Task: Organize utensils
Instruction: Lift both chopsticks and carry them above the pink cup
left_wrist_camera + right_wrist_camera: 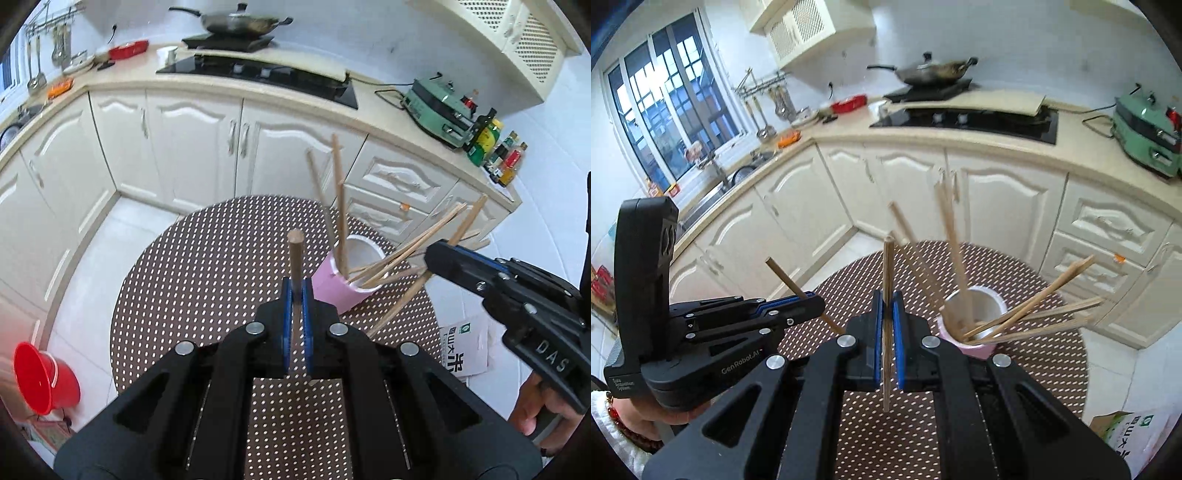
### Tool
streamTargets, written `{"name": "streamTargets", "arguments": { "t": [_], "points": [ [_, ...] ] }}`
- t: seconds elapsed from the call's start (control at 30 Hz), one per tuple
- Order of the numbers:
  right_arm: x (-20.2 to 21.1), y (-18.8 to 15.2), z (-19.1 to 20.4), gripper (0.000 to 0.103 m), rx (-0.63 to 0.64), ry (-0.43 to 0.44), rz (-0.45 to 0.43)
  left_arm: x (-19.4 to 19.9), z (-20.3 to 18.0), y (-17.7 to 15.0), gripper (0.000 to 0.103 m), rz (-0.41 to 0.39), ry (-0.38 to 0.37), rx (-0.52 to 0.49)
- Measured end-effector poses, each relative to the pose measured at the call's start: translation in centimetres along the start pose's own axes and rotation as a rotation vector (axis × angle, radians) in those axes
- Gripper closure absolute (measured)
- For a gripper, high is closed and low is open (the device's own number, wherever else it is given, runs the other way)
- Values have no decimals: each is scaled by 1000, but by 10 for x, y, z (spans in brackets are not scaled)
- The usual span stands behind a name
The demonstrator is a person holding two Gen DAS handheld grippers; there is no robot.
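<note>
Wooden chopsticks, one clamped upright in each black two-finger gripper, are held beside a pink cylindrical holder (341,284) on the dotted brown round table (207,280).
Left gripper (297,291) and right gripper (887,306) are each clenched on a chopstick (295,254) (887,280); each stick is best lowered tip-first into the holder's open mouth, clear of the sticks already leaning there.

Both grippers clamped, each on one chopstick.
Left gripper (297,295) jaws closed on an upright chopstick (295,258); right gripper (887,314) jaws closed on another chopstick (887,280), also upright. In the left view the right gripper (439,254) reaches in from the right side, bare hand (532,410) on its handle.
</note>
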State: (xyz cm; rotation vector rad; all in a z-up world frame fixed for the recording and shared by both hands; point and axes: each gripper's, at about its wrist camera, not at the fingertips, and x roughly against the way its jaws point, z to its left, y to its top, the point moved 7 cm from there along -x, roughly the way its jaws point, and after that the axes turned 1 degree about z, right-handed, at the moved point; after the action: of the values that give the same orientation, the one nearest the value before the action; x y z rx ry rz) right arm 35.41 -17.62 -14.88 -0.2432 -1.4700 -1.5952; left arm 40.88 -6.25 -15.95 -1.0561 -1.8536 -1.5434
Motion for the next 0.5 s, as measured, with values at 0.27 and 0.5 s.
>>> {"name": "streamTargets", "arguments": {
  "t": [0.27,0.5],
  "points": [
    [36,29,-28,99,-15,-71,-115,10,-24,37,98,-82,-26,-36],
    [52,54,-46,99,-34,-116,-203,11,-44,65,98,-147,-67,-50]
  ]
}}
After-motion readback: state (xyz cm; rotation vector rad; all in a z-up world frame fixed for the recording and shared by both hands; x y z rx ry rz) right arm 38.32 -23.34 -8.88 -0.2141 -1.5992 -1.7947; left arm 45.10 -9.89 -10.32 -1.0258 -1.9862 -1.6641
